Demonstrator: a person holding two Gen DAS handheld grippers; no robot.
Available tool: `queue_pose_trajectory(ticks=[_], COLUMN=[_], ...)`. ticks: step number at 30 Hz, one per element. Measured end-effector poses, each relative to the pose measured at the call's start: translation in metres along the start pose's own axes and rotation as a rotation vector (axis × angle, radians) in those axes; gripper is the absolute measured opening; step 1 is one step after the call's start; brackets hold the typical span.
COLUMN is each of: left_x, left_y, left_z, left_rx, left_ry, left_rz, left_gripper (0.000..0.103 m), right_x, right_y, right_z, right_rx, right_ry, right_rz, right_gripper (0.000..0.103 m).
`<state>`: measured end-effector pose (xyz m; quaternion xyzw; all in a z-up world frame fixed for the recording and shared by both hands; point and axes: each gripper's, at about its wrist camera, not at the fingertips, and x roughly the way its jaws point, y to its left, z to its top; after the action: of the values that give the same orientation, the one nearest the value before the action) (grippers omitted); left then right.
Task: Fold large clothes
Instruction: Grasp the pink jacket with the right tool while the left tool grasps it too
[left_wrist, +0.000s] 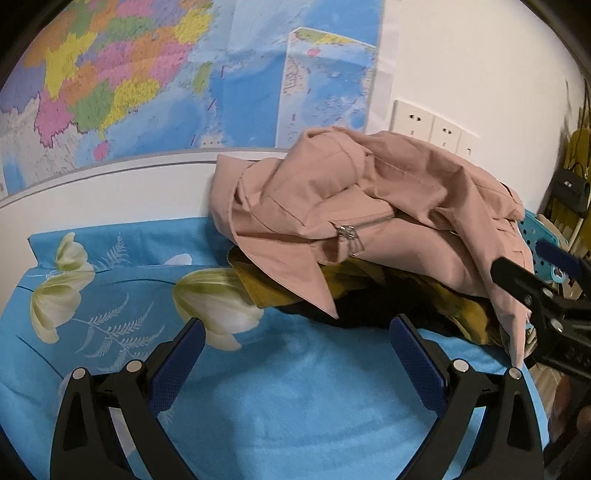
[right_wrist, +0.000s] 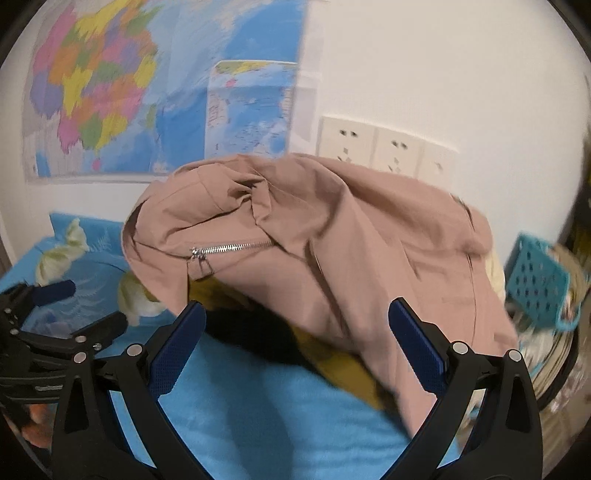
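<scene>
Jacket (left_wrist: 369, 206), pink and crumpled, sits heaped at the back of the bed (left_wrist: 280, 398) against the wall, on top of a dark and mustard garment (left_wrist: 354, 295) that pokes out beneath it. Its zip (left_wrist: 364, 226) lies part-way across the front. Left gripper (left_wrist: 297, 341) hovers over bare blue sheet short of the heap, jaws apart and empty. Right gripper (right_wrist: 295, 326) is nearer, its jaws also apart and holding nothing, with the jacket's lower edge lying between them in the right view. Folding looks not yet begun. Likely trouble: closing on that edge could pinch the garment underneath too, since the two overlap right there, dragging both up together. A basket (right_wrist: 535, 284) just beside the heap on the right could be knocked by a wide pull
</scene>
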<state>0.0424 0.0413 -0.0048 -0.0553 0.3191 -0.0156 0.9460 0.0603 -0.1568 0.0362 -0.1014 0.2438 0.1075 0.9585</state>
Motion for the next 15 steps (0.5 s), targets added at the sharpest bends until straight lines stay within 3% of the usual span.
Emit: queue_pose_trajectory(ticks=[6, 9, 13, 15], left_x=[0.020, 0.030, 0.043, 0.050], left_y=[0.023, 0.036, 0.056, 0.067], left_z=[0.017, 0.023, 0.025, 0.025], left_rx=[-0.014, -0.021, -0.032, -0.042], left_ry=[-0.002, 0.000, 0.013, 0.030], left_rz=[0.028, 0.056, 0.090, 0.102], left_gripper=[0.097, 0.097, 0.097, 0.097], right_x=[0.050, 0.083, 0.123, 0.141], right_y=[0.028, 0.050, 0.079, 0.090], right_z=[0.041, 0.058, 0.070, 0.077], right_rx=[-0.182, -0.304, -0.465, -0.516], right_ry=[-0.014, 0.000, -0.009, -0.017], right_rz=[-0.023, 0.012, -0.033, -0.004], right_gripper=[0.098, 0.098, 0.098, 0.098])
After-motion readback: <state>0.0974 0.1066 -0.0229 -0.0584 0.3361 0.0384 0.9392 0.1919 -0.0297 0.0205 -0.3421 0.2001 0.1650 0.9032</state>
